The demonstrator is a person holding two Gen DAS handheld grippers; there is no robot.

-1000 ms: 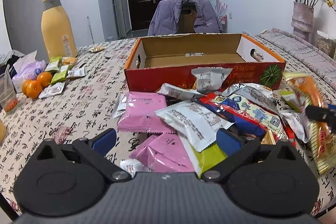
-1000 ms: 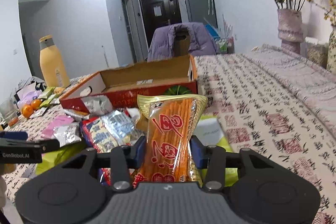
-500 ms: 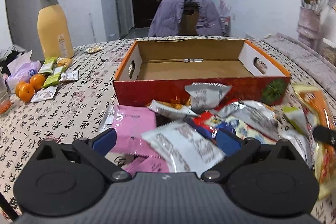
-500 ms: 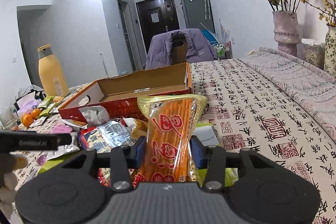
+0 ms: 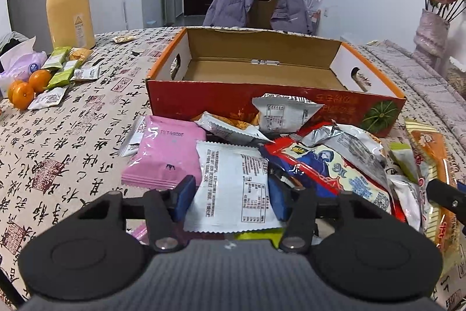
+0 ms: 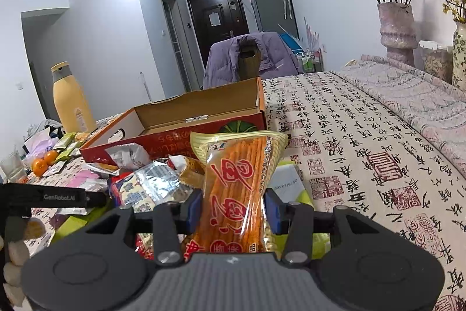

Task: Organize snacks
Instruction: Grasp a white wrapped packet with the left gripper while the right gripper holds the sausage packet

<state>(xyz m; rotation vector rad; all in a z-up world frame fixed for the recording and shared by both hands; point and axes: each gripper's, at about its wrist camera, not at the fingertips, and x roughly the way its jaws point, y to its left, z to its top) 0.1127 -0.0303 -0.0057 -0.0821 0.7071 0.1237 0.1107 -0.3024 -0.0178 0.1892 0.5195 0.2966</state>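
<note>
My table (image 5: 87,118), under its calligraphy-print cloth, carries the open cardboard box (image 5: 271,86) at frame centre, a heap of snack packets (image 5: 233,165) just below it, and at upper left a yellow bottle (image 5: 70,5), tangerines (image 5: 27,85) and small sachets (image 5: 67,69).

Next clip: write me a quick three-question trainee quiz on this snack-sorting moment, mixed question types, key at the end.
1. True or false: the open red cardboard box already holds several snack packets.
2. Which packet sits between the right gripper's fingers?
A. flat pink foil packet
B. long orange-and-red clear-wrapped snack-stick packet
C. green packet
3. Fill in: the left gripper is around a ____ packet printed with black text.

Key:
1. False; the part of its floor in view is bare.
2. B; the fingers press both its sides.
3. White; the fingers have just been closing and now sit against its edges.
</note>
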